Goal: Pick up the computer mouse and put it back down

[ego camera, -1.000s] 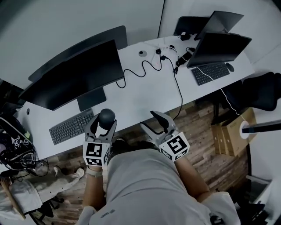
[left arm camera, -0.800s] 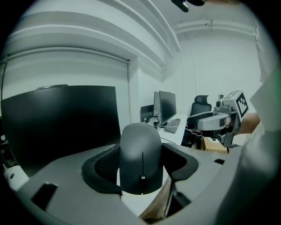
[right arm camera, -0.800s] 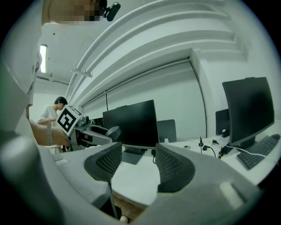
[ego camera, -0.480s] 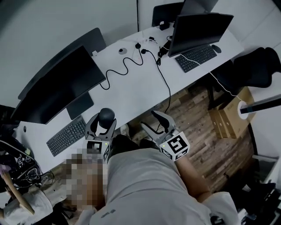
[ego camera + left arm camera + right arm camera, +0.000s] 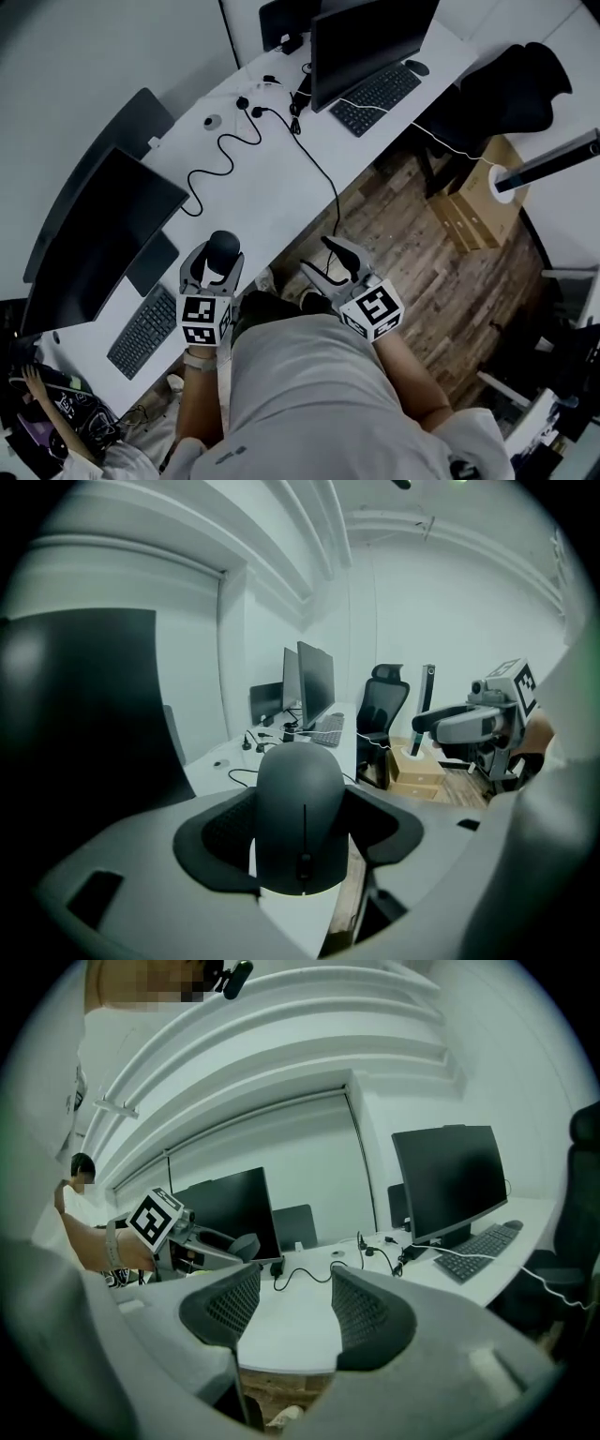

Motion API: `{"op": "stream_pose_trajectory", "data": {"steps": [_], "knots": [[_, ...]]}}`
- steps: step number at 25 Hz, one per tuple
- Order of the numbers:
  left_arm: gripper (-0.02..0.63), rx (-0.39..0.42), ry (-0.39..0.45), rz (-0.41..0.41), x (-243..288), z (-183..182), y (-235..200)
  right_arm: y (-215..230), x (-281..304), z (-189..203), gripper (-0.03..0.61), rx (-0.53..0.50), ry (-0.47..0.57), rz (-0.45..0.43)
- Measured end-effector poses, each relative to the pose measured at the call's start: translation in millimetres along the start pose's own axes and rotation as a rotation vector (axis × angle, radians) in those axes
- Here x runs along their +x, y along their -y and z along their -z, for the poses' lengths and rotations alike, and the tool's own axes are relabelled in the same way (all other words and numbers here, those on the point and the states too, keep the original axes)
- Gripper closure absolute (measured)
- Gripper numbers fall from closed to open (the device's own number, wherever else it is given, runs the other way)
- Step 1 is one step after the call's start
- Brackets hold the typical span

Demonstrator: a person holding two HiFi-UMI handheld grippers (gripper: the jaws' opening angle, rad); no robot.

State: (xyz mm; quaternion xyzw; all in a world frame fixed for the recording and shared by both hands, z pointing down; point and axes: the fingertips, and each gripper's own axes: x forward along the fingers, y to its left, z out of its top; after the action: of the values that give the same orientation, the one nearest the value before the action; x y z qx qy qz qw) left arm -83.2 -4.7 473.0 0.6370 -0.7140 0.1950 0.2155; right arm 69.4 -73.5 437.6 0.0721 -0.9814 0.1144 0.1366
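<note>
Mouse (image 5: 300, 817), dark and rounded, sits clamped between the fingers (image 5: 211, 841) of the left gripper (image 5: 217, 264), pads pressed on its two sides, held in the air. Just right of the mouse the right gripper (image 5: 295, 1312) hangs level with it, fingers spread with nothing between them. Below and beyond the mouse runs the white worktop (image 5: 272, 197), its near edge under the mouse, with wood floor (image 5: 403, 253) to the right. Left of the mouse lies a keyboard (image 5: 148, 330), with a dark monitor (image 5: 98, 234) behind it. Past the mouse a black cable (image 5: 225, 155) snakes across the worktop. Far beyond the mouse stand a second monitor (image 5: 370, 37) and a black chair (image 5: 506, 89).
</note>
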Motion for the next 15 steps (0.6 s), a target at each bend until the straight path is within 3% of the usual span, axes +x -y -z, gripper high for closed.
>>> {"op": "stream_pose_trajectory", "data": {"steps": [15], "knots": [[0.331,0.066,-0.145,0.194,97.1,16.9,-21.3,36.9,13.9,13.4,0.336,0.109,-0.073,0.228]]}}
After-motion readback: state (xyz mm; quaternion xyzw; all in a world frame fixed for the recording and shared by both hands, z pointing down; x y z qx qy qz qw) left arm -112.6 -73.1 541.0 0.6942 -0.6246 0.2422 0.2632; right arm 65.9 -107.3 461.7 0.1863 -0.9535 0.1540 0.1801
